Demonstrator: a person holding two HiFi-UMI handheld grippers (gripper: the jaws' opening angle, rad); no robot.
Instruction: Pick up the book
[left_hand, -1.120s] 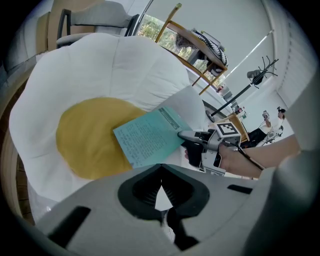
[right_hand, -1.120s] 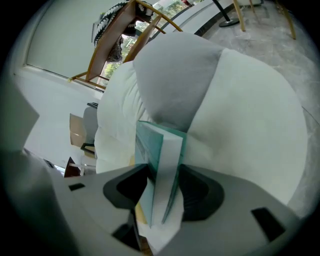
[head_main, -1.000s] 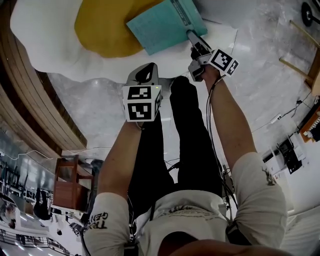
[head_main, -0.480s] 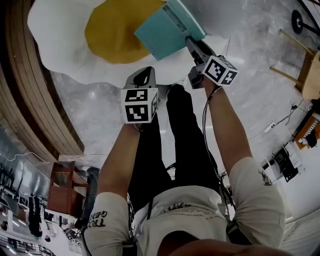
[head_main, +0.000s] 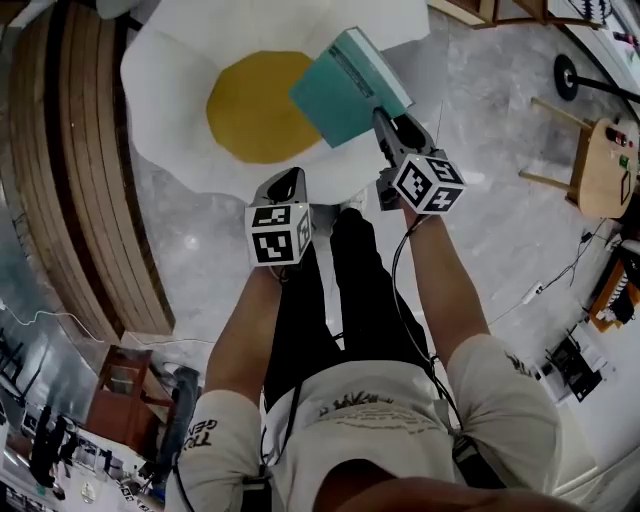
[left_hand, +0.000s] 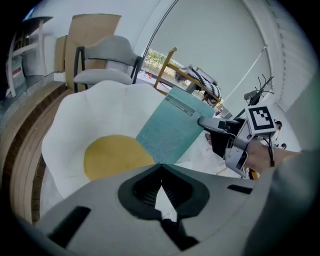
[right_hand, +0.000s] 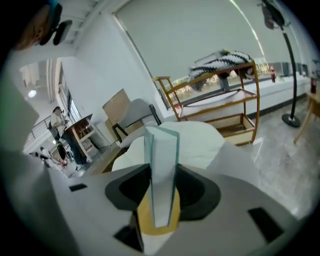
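Note:
A teal book hangs in the air above a white egg-shaped rug with a yellow round centre. My right gripper is shut on the book's near edge. In the right gripper view the book stands edge-on between the jaws of that gripper. My left gripper is lower left of the book, apart from it, shut with nothing in it. The left gripper view shows the book held up by the right gripper, beyond my own left gripper.
Curved wooden steps run along the left. A grey chair stands behind the rug and a wooden rack beyond it. A lamp base and a wooden stool stand on the pale floor at right.
Both grippers have risen. The right one has lifted the book off the rug and rolled, so the book now stands more on edge.

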